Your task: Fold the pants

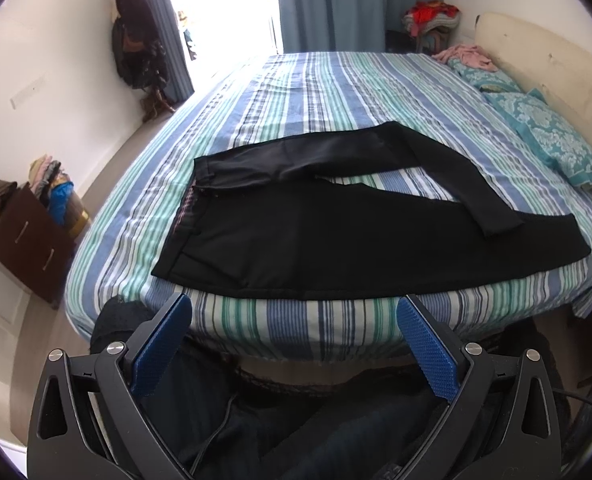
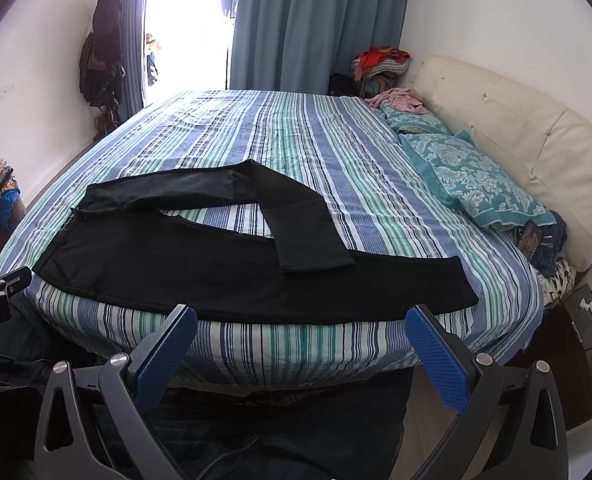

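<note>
The black pants (image 1: 296, 240) absorb so much light that seams, pockets and folds are nearly impossible to make out; only a thin reddish strip of lining at the waistband (image 1: 187, 210) reads clearly, and in the right wrist view that waist end is a dark blur. The pants lie spread on the striped bed (image 1: 316, 92), close to its near edge, waist toward the left and legs running right; the near leg lies straight along the edge, while the far leg bends back and its cuff (image 2: 316, 264) rests on top of the near leg. The bed's near side drops out of sight behind both claws, and what lies below it is a dark jumble I cannot sort out. The window (image 2: 187, 20) between the blue curtains (image 2: 316, 20) is blown out white. The left claw (image 1: 293, 312) is spread wide, its blue pads (image 1: 428, 348) apart and gripping nothing, hovering in front of the bed's edge, short of the pants. The right claw (image 2: 302, 322) is likewise wide open and empty, near the same edge without touching fabric. The left claw shows only as a cut-off sliver at the right view's left border. Teal patterned pillows (image 2: 476, 176) sit against the cream headboard (image 2: 516, 120).
</note>
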The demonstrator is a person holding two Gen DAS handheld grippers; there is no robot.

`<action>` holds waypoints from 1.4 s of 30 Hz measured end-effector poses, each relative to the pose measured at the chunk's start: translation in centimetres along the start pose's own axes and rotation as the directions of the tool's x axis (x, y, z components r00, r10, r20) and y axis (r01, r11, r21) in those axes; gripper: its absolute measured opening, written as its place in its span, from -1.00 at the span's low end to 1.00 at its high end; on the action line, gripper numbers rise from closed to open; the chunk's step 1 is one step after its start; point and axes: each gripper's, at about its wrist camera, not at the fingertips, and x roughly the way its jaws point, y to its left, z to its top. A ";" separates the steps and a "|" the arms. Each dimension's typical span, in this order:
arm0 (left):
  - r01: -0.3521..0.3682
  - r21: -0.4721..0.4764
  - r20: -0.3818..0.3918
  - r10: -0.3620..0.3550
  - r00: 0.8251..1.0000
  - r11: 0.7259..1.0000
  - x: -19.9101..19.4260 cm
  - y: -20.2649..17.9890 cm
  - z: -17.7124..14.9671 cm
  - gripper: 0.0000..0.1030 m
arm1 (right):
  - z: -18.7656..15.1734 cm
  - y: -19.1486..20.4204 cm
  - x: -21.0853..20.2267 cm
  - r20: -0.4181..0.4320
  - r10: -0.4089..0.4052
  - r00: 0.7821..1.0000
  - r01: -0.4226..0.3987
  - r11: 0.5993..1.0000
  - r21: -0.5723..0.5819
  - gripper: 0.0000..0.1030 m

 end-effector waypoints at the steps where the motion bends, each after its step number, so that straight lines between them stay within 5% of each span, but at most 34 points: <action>1: 0.000 0.001 0.001 0.000 1.000 1.000 -0.1 0.0 0.0 0.99 | 0.0 0.1 0.0 0.000 0.003 1.000 -0.003 1.000 -0.002 1.00; 42: -0.019 0.033 0.023 0.018 1.000 0.999 -0.8 -0.8 -0.5 0.99 | -0.4 -0.1 -0.1 -0.013 0.022 1.000 -0.022 1.000 0.017 1.00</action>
